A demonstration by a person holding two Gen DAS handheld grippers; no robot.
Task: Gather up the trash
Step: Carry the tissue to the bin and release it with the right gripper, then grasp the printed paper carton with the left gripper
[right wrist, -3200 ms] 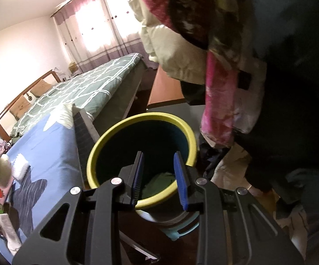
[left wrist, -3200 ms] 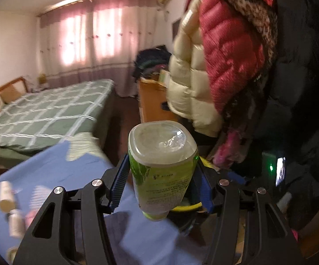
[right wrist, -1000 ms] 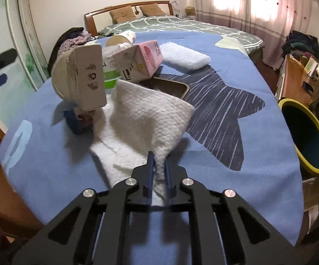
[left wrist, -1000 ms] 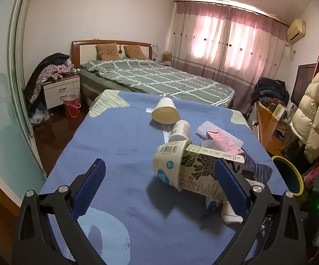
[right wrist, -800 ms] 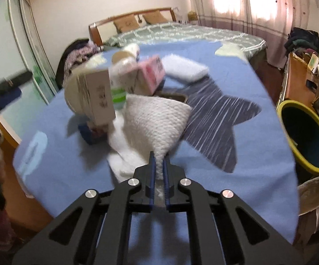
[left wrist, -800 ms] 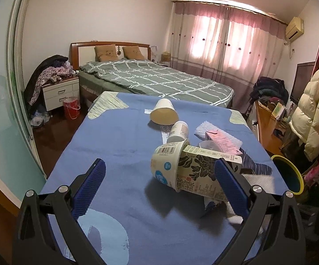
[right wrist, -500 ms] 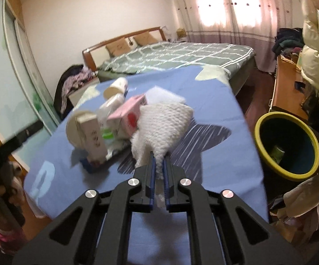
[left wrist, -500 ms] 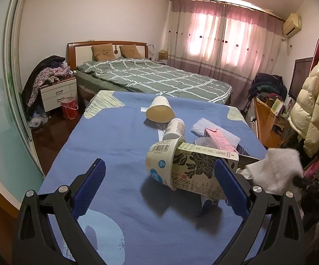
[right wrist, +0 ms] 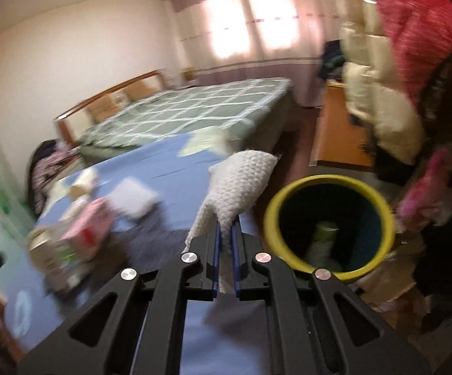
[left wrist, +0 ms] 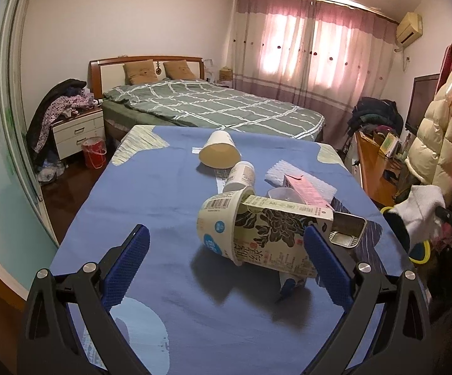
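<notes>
The right gripper (right wrist: pixel 225 243) pinches a white cloth (right wrist: pixel 241 181) that hangs above the blue table's (left wrist: pixel 138 193) edge, just beside the yellow-rimmed bin (right wrist: pixel 329 184). The left gripper (left wrist: pixel 223 262) hovers over the table with fingers spread wide and empty, a tipped noodle cup (left wrist: pixel 251 234) lying between them.

Sharp left view, motion-blurred right; backlit through pink sheer curtains (left wrist: pixel 313 43), fisheye-bent edges, soft near shadows.

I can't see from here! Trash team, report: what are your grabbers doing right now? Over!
Right gripper shut on white paper towel, beside yellow-rimmed bin. Left gripper open, facing noodle cup on the table. Nothing blocking the bin.
</notes>
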